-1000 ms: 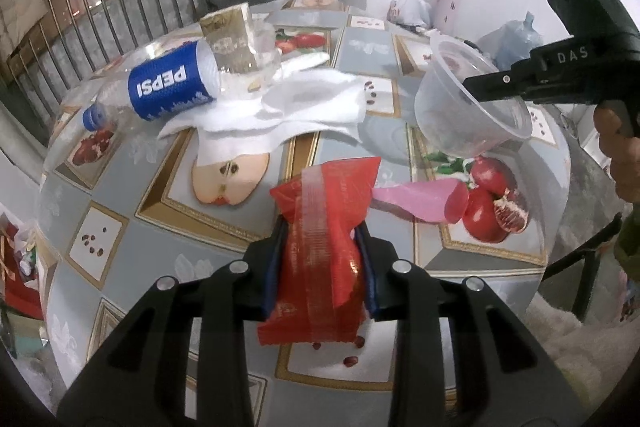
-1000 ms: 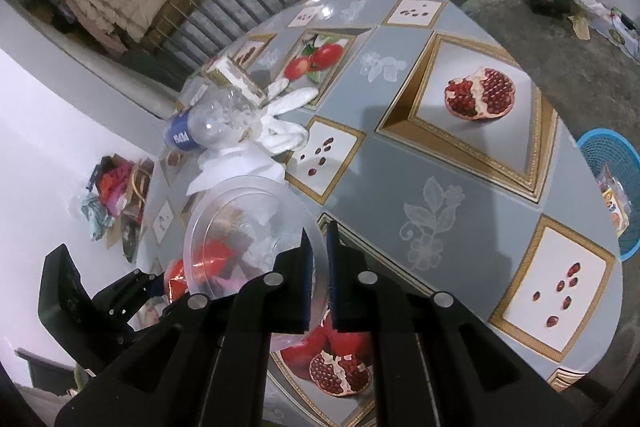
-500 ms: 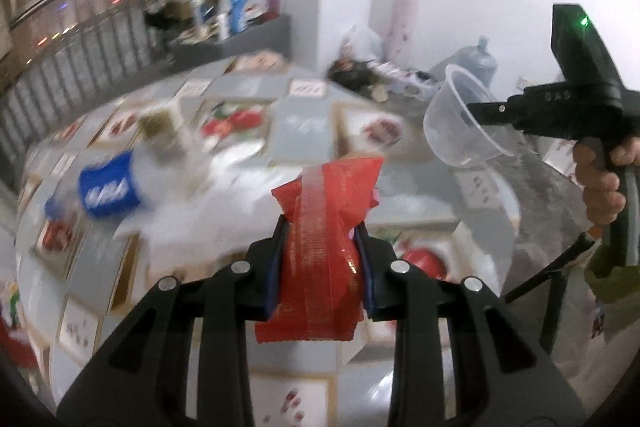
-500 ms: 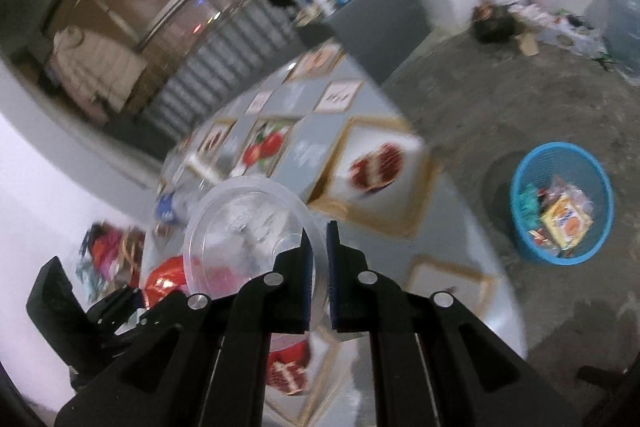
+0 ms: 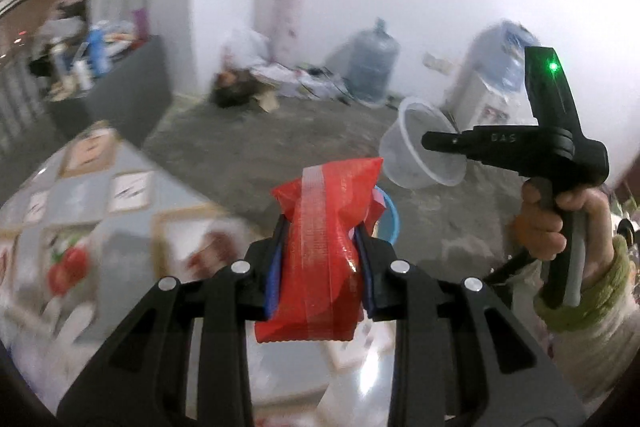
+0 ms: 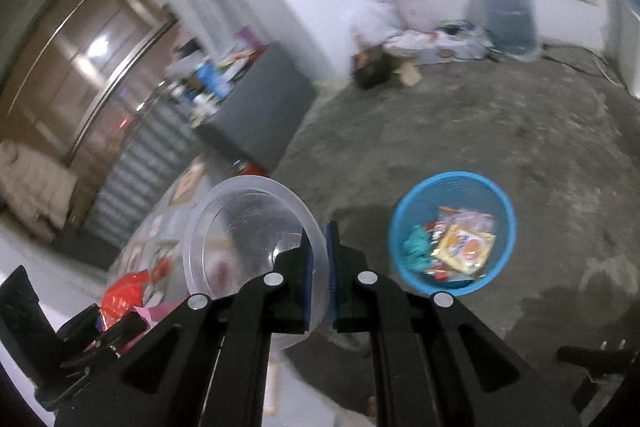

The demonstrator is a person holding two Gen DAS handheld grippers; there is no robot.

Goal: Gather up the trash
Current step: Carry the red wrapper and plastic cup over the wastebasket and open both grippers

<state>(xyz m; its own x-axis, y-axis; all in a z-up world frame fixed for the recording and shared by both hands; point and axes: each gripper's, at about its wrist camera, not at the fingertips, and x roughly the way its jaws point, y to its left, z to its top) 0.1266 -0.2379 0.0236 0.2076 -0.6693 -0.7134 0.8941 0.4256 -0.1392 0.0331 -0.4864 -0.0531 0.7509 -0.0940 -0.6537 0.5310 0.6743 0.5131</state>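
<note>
My left gripper (image 5: 320, 247) is shut on a red plastic wrapper (image 5: 324, 251) and holds it in the air past the table edge. My right gripper (image 6: 319, 259) is shut on the rim of a clear plastic cup (image 6: 248, 239); the cup also shows in the left wrist view (image 5: 420, 155). A blue trash basket (image 6: 454, 195) with wrappers inside stands on the floor, ahead and right of my right gripper. Only a sliver of its rim (image 5: 390, 223) shows behind the red wrapper in the left wrist view.
The patterned table (image 5: 80, 211) lies to the lower left. A grey cabinet (image 6: 256, 115) with bottles stands by the wall. A water jug (image 6: 504, 7) and floor clutter (image 6: 420, 43) lie at the far wall. A white appliance (image 5: 484, 87) stands right.
Both grippers have swung right, away from the table, with the red wrapper and the cup still held. The blue basket now sits nearer the middle of the right wrist view.
</note>
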